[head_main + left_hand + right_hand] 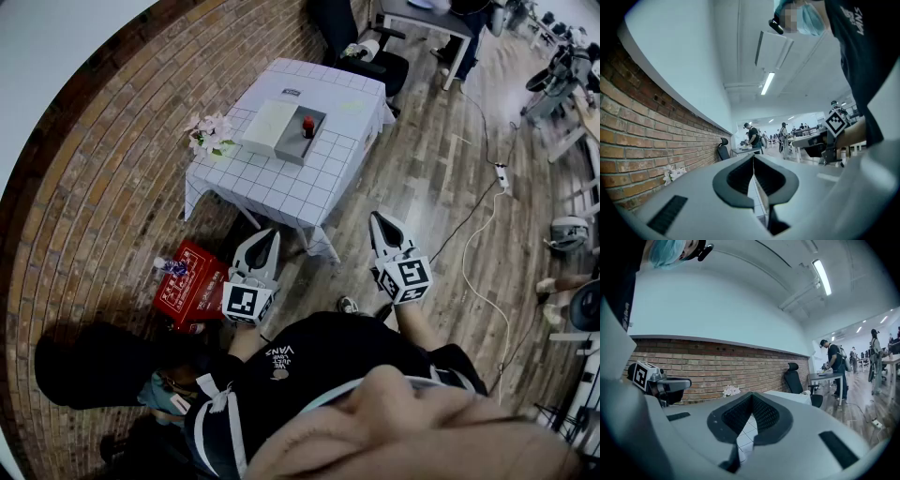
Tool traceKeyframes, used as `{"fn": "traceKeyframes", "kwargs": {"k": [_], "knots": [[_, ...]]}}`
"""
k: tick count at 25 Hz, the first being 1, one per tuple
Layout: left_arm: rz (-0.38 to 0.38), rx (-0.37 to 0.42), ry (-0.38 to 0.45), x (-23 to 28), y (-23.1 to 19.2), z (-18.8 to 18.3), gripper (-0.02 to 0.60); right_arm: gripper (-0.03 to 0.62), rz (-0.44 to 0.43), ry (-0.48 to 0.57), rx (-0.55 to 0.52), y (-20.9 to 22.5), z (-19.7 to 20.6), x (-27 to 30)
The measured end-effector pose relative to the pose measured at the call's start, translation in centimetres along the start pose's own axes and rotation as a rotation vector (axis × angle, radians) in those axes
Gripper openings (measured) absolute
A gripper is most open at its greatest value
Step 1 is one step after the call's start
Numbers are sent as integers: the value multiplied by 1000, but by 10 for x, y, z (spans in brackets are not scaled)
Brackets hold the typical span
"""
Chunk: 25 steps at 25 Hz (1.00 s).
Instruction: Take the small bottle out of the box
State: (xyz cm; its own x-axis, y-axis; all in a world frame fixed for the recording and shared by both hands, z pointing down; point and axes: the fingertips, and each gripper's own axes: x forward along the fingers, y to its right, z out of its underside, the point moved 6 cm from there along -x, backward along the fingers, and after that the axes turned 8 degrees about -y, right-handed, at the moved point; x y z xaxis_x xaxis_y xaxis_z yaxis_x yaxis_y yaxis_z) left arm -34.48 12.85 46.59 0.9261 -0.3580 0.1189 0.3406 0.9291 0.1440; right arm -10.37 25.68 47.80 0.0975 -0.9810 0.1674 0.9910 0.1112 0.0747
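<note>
Brick wall (103, 187), small bottle (307, 126) in box (292, 150); left tongs (273, 234) and right tongs (376, 218) together, empty; "VANS" shirt (309, 361).

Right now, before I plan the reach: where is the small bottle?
In the head view, the small bottle stands in the grey box at the middle of the checked table, just right of the white lid.

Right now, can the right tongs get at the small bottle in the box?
Probably not yet. The right tongs are shut and held well short of the table. The small bottle stands uncovered in the open box, so nothing but that gap seems to block it.
</note>
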Motion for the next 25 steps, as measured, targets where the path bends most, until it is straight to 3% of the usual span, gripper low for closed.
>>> {"fn": "traceKeyframes", "kwargs": {"k": [10,25], "knots": [[-38,-17,-33,31,11,1,12,-5,-28,-9,46,33,6,12],[-180,-66,-56,89,38,5,12,-5,-154,-67,31,104,16,41]]}}
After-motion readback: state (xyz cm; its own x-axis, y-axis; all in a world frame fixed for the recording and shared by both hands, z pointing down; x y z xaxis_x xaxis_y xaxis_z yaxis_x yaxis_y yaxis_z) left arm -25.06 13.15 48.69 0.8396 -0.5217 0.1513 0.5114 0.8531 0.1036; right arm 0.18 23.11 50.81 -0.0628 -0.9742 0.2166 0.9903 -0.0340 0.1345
